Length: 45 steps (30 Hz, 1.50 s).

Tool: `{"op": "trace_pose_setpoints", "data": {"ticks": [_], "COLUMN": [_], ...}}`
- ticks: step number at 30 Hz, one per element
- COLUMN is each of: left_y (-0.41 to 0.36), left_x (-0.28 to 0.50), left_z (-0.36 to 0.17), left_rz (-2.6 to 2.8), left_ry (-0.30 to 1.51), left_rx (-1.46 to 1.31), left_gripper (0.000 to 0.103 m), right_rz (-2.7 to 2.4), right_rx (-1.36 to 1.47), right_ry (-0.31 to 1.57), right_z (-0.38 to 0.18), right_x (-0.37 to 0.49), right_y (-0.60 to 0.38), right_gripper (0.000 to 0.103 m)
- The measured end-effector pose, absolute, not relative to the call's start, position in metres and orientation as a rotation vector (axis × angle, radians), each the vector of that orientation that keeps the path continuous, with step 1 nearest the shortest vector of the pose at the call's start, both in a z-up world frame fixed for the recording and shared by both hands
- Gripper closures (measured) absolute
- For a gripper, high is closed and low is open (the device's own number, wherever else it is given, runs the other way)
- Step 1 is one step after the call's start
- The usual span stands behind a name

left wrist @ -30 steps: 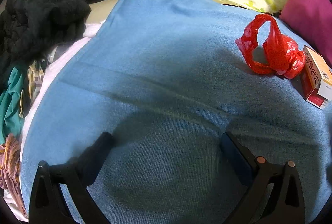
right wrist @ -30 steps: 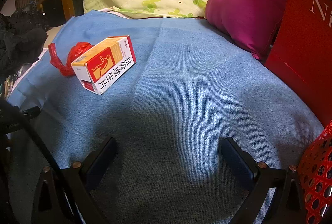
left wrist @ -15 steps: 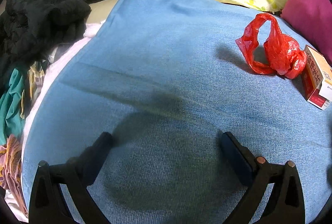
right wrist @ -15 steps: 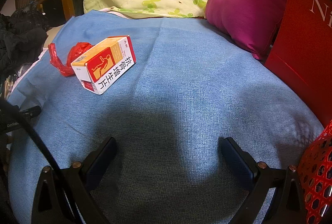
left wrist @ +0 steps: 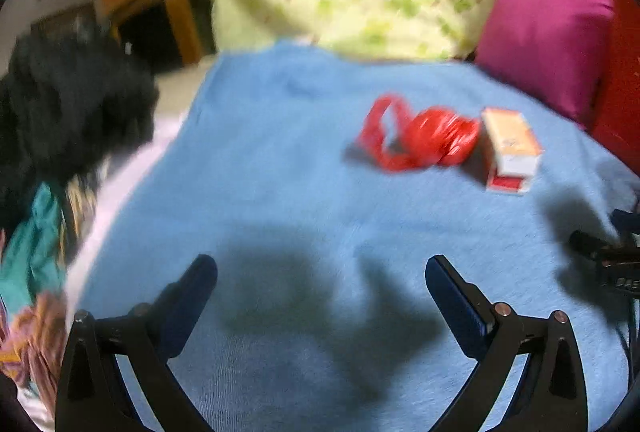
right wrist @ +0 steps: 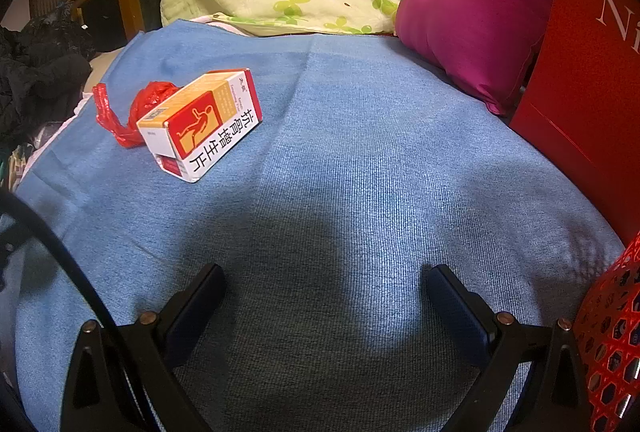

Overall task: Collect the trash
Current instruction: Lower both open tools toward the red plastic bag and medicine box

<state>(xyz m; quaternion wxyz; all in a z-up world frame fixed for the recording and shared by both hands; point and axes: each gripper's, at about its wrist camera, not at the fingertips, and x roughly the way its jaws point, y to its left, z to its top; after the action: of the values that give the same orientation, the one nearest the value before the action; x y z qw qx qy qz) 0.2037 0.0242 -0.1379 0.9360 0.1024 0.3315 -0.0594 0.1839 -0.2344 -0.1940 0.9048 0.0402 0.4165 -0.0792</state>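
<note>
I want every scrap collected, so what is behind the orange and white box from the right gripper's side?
A crumpled red plastic bag lies against the box on the blue blanket. The box covers part of the bag, so anything lying there is hidden.

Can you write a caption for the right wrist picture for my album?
Open right gripper hovers over a blue blanket, facing a medicine box beside a crumpled red bag.

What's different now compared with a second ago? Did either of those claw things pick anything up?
Only the left gripper moved: its view is now blurred and takes in more of the bed, so it pulled back or tilted up. It grabbed nothing. The right gripper, red bag and box on the blue blanket stayed put; both grippers remain open.
</note>
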Motion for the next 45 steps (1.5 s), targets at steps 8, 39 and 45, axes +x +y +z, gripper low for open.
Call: {"op": "trace_pose_setpoints", "data": {"ticks": [8, 39, 45], "left_y": [0.019, 0.009, 0.005], "left_x": [0.214, 0.099, 0.078], "left_z": [-0.135, -0.052, -0.028], "left_rz": [-0.140, -0.009, -0.009], "left_ry": [0.691, 0.655, 0.605], "left_rx": [0.177, 0.193, 0.214], "left_gripper": [0.000, 0.000, 0.000], "right_rz": [-0.163, -0.194, -0.162], "right_rx": [0.083, 0.100, 0.124], "right_ry": [0.861, 0.990, 1.008], "right_z": [-0.194, -0.183, -0.172], "right_x": [0.184, 0.180, 0.180], "right_y": [-0.235, -0.222, -0.218], "right_gripper": [0.000, 0.000, 0.000]}}
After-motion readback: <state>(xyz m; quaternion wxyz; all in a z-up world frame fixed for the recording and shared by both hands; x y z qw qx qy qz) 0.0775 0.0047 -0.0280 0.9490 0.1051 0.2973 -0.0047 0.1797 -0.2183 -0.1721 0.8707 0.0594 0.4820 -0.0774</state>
